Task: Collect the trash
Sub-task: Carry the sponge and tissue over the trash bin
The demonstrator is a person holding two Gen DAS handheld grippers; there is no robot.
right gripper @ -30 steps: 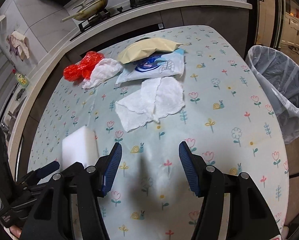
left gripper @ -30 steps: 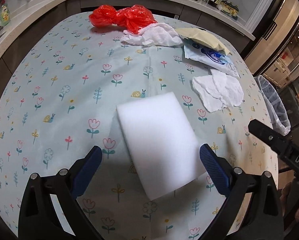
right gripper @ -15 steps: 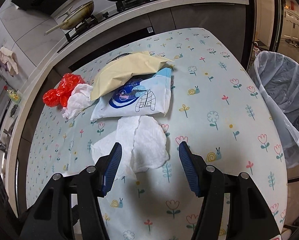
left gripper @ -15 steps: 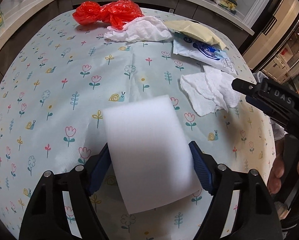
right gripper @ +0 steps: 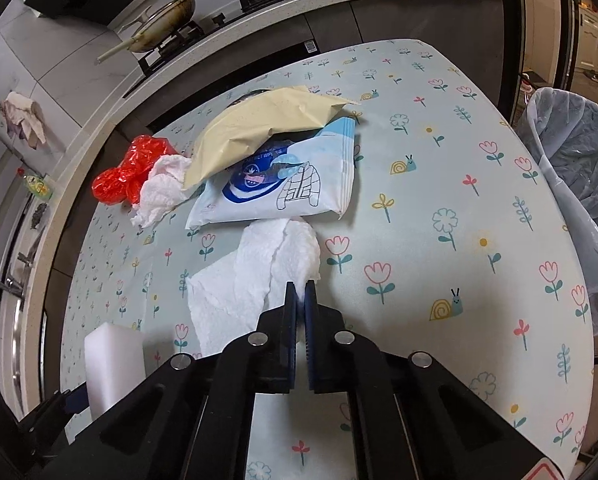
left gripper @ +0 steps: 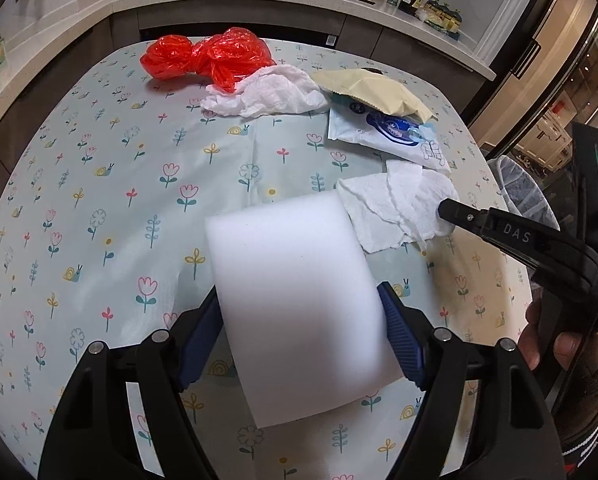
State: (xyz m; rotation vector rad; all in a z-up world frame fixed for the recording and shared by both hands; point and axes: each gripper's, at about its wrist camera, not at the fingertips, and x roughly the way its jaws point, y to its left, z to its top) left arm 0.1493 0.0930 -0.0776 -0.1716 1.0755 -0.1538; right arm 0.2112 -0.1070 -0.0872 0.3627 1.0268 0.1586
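Sponge (left gripper: 299,304) clamped in left claw (left gripper: 299,332), tissue (right gripper: 259,276) pinched by right claw (right gripper: 300,300)

On the table (right gripper: 439,184), the wipes pack (right gripper: 283,184) lies under the envelope (right gripper: 259,128). Left of them sit a crumpled tissue (right gripper: 161,192) and plastic bag (right gripper: 125,172). The flat tissue (right gripper: 251,280) lies before the pack, the sponge (left gripper: 299,304) left of it, the bin (right gripper: 575,152) off the table's right edge.
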